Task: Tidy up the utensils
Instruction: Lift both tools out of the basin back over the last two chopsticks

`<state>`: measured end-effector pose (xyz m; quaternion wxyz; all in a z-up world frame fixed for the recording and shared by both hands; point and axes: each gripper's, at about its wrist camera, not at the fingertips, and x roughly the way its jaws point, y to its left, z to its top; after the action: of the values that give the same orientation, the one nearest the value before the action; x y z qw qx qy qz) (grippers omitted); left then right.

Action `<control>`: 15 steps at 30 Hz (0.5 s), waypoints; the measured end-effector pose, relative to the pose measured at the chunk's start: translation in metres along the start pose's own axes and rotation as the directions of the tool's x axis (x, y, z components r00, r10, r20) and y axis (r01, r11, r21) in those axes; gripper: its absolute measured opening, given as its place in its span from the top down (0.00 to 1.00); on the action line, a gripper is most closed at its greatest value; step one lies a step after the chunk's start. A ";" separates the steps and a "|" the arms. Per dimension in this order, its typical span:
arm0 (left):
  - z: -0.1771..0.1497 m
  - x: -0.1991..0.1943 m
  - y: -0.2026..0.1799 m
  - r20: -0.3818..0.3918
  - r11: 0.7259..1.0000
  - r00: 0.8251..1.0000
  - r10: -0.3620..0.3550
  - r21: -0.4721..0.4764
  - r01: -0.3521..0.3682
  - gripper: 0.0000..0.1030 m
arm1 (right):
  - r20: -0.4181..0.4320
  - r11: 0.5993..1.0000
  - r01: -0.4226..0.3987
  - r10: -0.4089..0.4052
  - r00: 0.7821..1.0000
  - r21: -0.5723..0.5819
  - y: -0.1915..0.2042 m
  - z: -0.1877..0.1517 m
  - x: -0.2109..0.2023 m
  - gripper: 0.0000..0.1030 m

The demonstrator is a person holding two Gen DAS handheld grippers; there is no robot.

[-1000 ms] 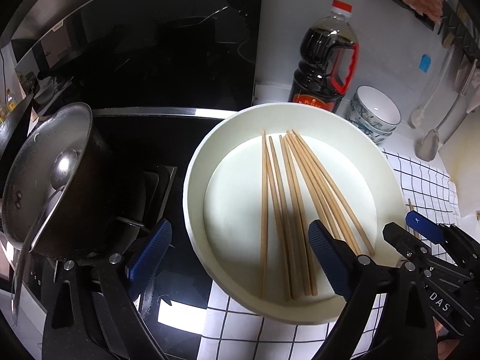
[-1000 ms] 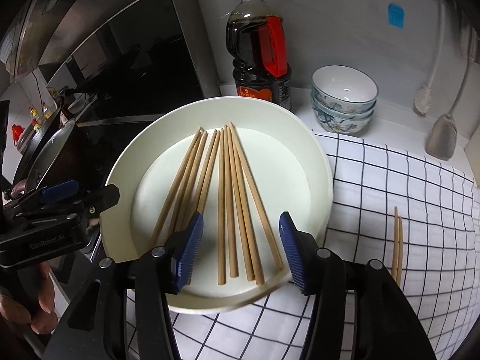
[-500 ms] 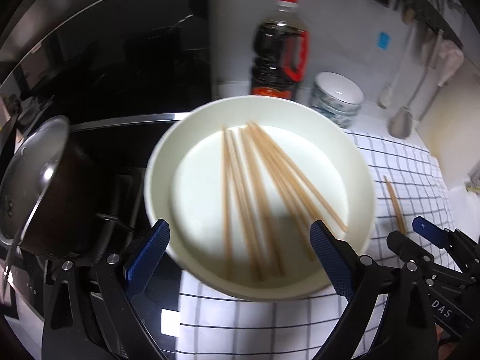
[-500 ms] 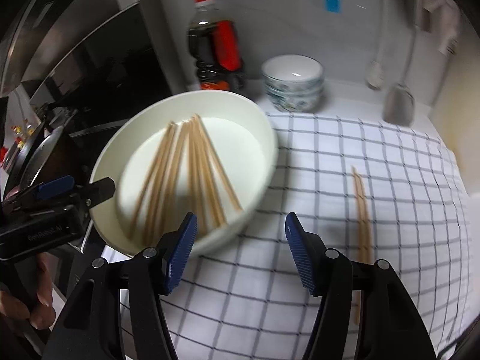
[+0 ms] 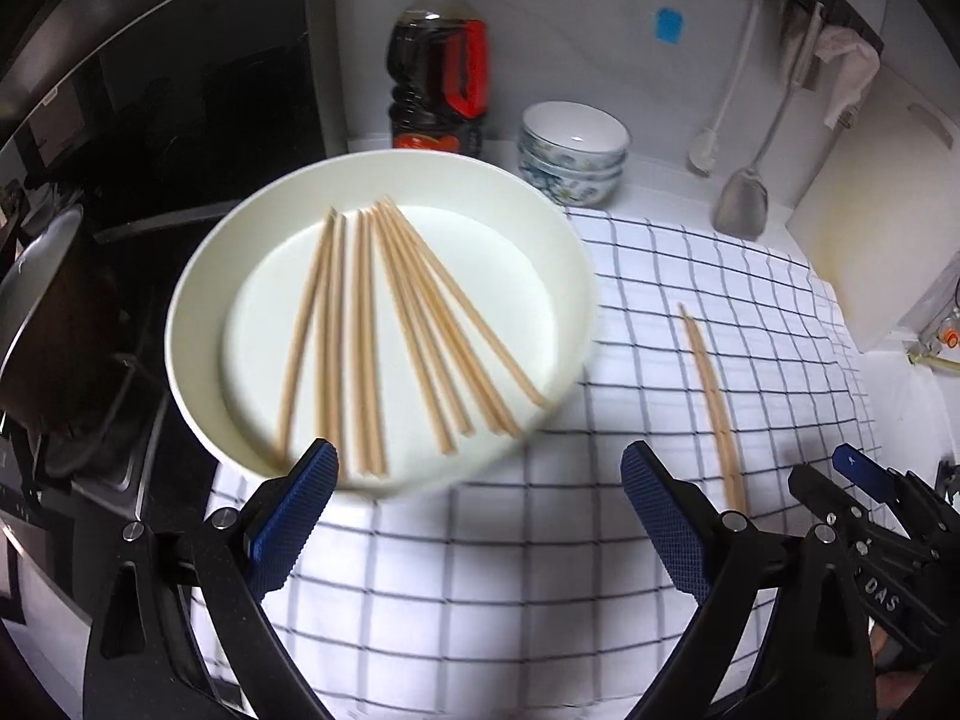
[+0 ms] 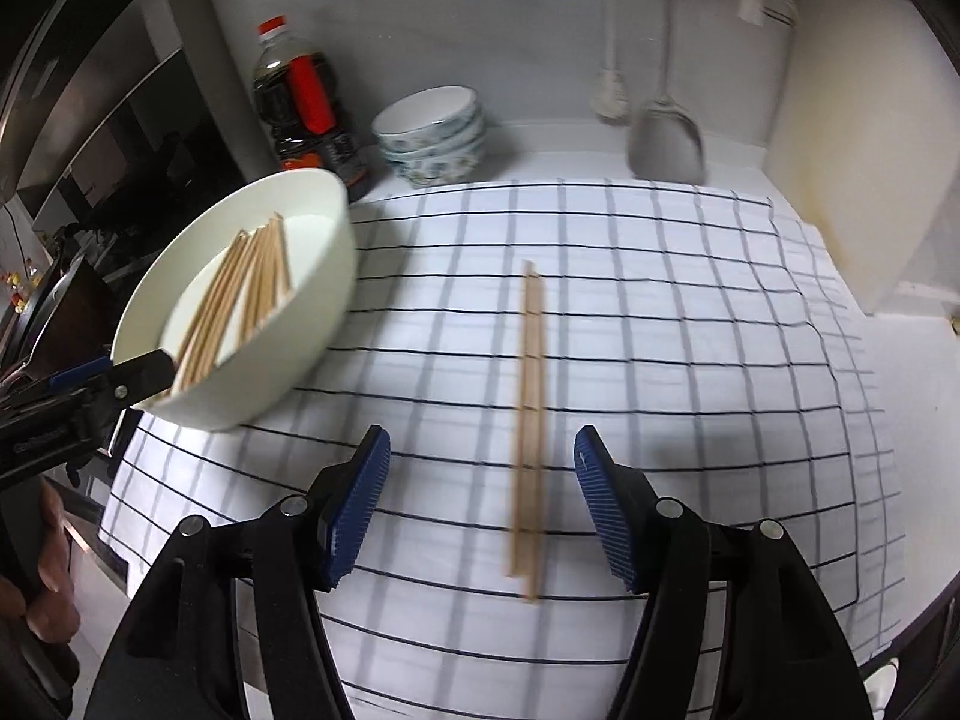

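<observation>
At the far left, beside the dark stove, a steel pot (image 5: 54,312) stood at the desk's left edge, largely cut off by the frame, its contents not discernible. Next came the white bowl (image 5: 198,276), resting on the left edge of the checked cloth (image 5: 480,570) and holding a fan of loose chopsticks (image 5: 384,336), presumably gathered there for sorting; motion blur made an exact count unsafe. Behind it, against the back wall, stood a dark sauce bottle (image 5: 438,60) and a stack of patterned bowls (image 5: 573,150), apparently clear of the working area.

The left gripper (image 5: 480,510) hovered over the near side of the cloth, its jaws spread wide and holding nothing, with the bowl's near rim just in front of its left jaw. To the right of the bowl, well apart from it, a pair of chopsticks (image 6: 528,420) lay side by side towards the middle of the cloth, seemingly already laid out as a matched set. The right gripper (image 6: 480,510) was poised above that pair's near end, jaws spread and having just been opening further, the pair seen between them but not pinched; contact could not be judged.

At the right, a ladle and a spatula (image 6: 666,138) hung on the wall, their tops cut off.
</observation>
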<state>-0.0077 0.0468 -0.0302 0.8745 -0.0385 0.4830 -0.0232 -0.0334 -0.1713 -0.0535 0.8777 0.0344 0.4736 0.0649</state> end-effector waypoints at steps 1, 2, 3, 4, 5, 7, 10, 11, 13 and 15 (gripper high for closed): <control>-0.003 -0.001 -0.006 -0.002 1.000 1.000 0.008 -0.001 -0.008 0.08 | 0.000 1.000 0.000 0.000 1.000 -0.001 -0.010 -0.003 0.000 0.41; -0.005 -0.003 -0.011 -0.007 1.000 1.000 0.015 -0.004 -0.015 0.08 | -0.004 1.000 -0.002 0.002 1.000 -0.001 -0.017 -0.005 0.002 0.40; -0.008 -0.004 -0.016 -0.010 1.000 1.000 0.021 -0.012 -0.021 0.08 | -0.011 1.000 -0.007 0.007 1.000 0.002 -0.026 -0.007 0.004 0.41; -0.010 -0.005 -0.019 -0.014 1.000 1.000 0.018 -0.020 -0.019 0.08 | -0.014 1.000 -0.011 0.011 1.000 0.002 -0.031 -0.009 0.006 0.40; -0.011 -0.006 -0.022 -0.020 1.000 1.000 0.014 -0.027 -0.015 0.08 | -0.017 1.000 -0.013 0.013 1.000 0.002 -0.036 -0.010 0.008 0.40; -0.014 -0.006 -0.025 -0.031 0.999 0.999 0.017 -0.032 -0.018 0.08 | -0.025 1.000 -0.013 0.013 1.000 0.005 -0.045 -0.012 0.014 0.41; -0.016 -0.005 -0.032 -0.031 0.999 0.999 0.033 -0.011 -0.033 0.08 | -0.036 1.000 -0.008 0.009 0.999 0.021 -0.051 -0.015 0.026 0.40; -0.015 -0.004 -0.034 -0.027 0.999 0.999 0.038 -0.002 -0.038 0.07 | -0.041 1.000 -0.003 0.004 0.999 0.029 -0.052 -0.016 0.031 0.40; -0.015 -0.003 -0.037 -0.004 0.999 0.999 0.048 0.019 -0.048 0.07 | -0.046 0.999 0.002 -0.001 0.999 0.034 -0.052 -0.018 0.039 0.40; -0.015 0.001 -0.040 0.029 0.996 0.997 0.068 0.049 -0.070 0.06 | -0.039 1.000 0.014 -0.013 0.999 0.028 -0.050 -0.019 0.046 0.41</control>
<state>-0.0199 0.0060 -0.0356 0.8818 -0.0004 0.4715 -0.0045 -0.0199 -0.2141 -0.1082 0.8682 0.0422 0.4916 0.0529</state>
